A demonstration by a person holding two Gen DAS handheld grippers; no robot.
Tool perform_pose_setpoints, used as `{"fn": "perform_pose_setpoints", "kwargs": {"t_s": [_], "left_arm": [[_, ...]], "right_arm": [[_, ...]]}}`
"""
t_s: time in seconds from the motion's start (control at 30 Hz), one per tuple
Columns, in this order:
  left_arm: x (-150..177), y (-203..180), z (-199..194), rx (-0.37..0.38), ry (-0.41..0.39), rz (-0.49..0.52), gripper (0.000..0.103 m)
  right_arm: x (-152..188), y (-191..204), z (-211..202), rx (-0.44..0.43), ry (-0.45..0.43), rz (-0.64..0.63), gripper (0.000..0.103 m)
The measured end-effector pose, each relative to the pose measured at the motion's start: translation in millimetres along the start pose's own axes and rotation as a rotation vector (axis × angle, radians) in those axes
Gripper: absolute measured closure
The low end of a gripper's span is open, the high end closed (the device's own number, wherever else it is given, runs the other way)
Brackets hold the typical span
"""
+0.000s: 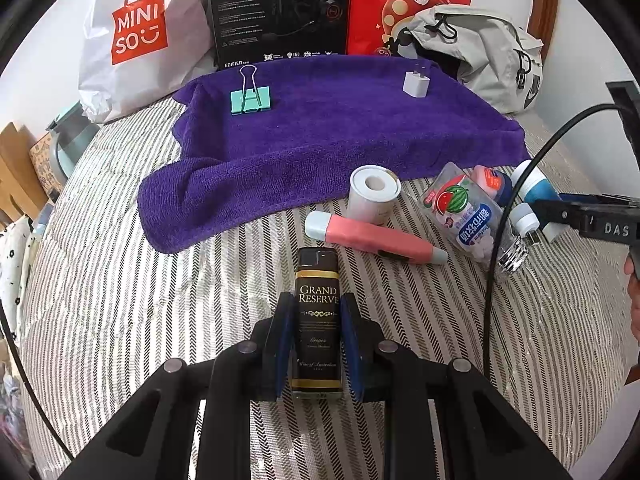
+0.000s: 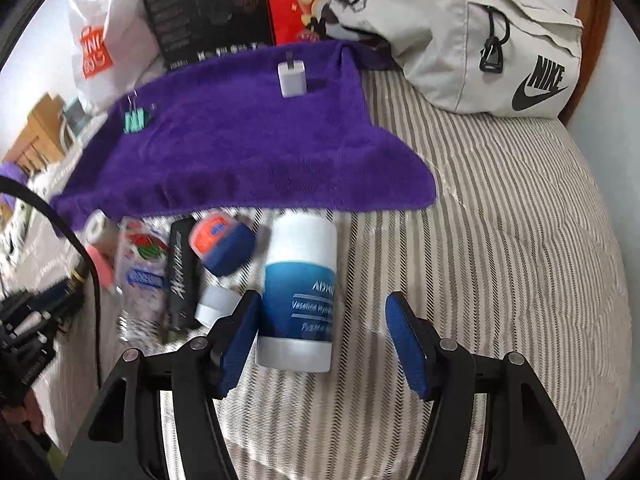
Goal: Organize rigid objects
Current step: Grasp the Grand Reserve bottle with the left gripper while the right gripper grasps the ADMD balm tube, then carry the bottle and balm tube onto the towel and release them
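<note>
**Left gripper holds lighter, right lines up on blue tube**

Left wrist view: left gripper is clamped narrow on the black lighter labelled Grand Reserve, 1 blue pad on each long side, lighter pointing forward over the striped bed. Ahead lies the purple towel, with 2 items already on it: a teal binder clip far left and a white charger plug far right, well apart. Just short of the towel's near edge sits the unsorted pile: white tape roll, pink pen-shaped tool, watermelon candy bottle. The right gripper body shows at the right edge.

Right wrist view: right gripper is spread wide, holding nothing. The blue-and-white Vaseline tube lies on the bed between the pads, touching or nearly touching the left pad, with a clear gap to the right pad. Left of it: small blue jar with orange lid, black tube; that side is blurred.

Doing it well, my judgement: carry the lighter to bare towel between clip and plug, lower until it rests, then release. For the tube, shift the right gripper left to centre it before closing; round body may roll, so squeeze across the middle. Mind the black cable crossing near the pile.
</note>
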State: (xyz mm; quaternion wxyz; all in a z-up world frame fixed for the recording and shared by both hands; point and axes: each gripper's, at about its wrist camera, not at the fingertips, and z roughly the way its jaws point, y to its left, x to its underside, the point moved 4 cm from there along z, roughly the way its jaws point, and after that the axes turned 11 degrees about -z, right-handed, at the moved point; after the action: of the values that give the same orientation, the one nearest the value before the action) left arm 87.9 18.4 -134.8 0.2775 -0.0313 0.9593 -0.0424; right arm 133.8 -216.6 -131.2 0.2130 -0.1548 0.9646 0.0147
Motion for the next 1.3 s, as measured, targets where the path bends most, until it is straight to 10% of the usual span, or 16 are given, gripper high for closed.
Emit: {"fn": "perform_pose_setpoints", "kwargs": {"t_s": [0.33,0.43,1.3], "left_arm": [[-1,-2,2,-0.023,-0.022,0.0,0.08],[-1,-2,2,-0.016,-0.015,-0.002,0.08],[-27,26,-31,0.09,-0.022,-0.096,0.081]], "right_arm": [[-1,0,12,0.039,-0.048,-0.02,0.043],[-1,1,9,0.024,-0.058,-0.029,0.067],[-9,5,-32,-0.18,-0.079,-0.029,0.067]]}}
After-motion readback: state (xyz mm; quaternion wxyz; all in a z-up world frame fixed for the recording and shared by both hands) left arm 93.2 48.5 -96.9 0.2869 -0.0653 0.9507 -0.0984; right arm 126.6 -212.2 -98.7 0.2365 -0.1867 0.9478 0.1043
